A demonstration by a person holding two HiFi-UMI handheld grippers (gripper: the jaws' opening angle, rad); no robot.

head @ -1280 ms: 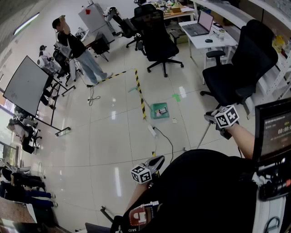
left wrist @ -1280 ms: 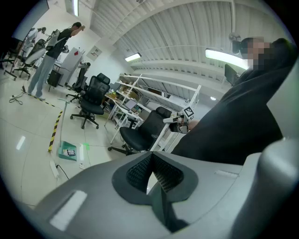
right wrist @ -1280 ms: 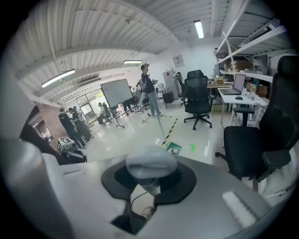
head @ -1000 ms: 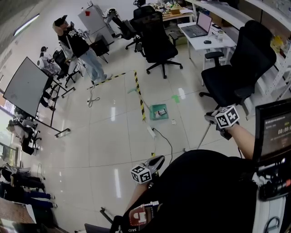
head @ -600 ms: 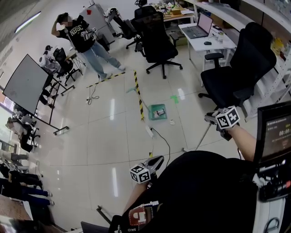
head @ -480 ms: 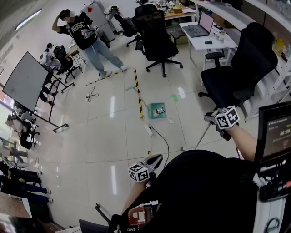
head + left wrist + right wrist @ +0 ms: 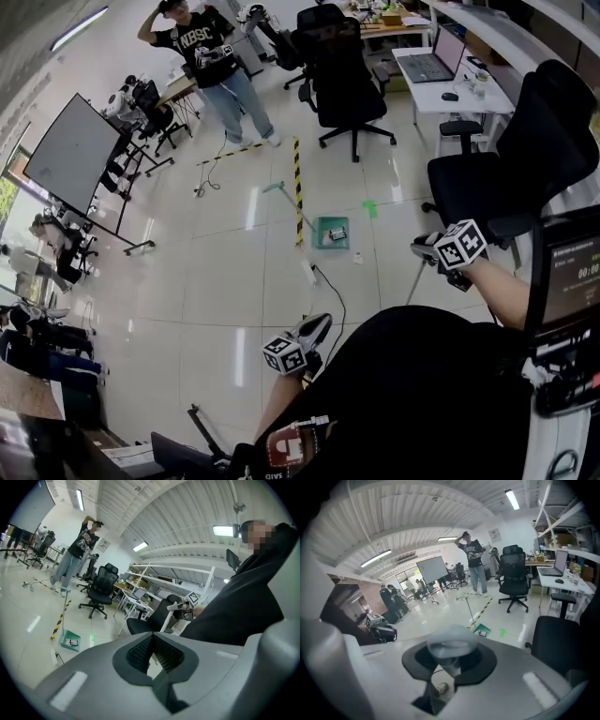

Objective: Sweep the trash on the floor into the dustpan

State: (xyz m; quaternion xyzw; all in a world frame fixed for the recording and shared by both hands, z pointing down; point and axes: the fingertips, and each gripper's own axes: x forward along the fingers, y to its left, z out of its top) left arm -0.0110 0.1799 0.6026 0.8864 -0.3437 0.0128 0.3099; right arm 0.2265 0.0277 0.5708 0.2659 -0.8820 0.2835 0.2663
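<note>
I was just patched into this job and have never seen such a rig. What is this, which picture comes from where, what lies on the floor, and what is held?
No robot here: a person in black holds a two-jaw claw in each hand. The wide downward picture comes from a camera on the person's head; the other two come from cameras riding on each claw, looking along its jaws. The left claw has its jaws together on nothing. The right claw is shut on a pale white rod, probably a broom handle. On the glossy tiled floor ahead lies a green square dustpan, with a small white scrap beside it, apart from it.
</note>
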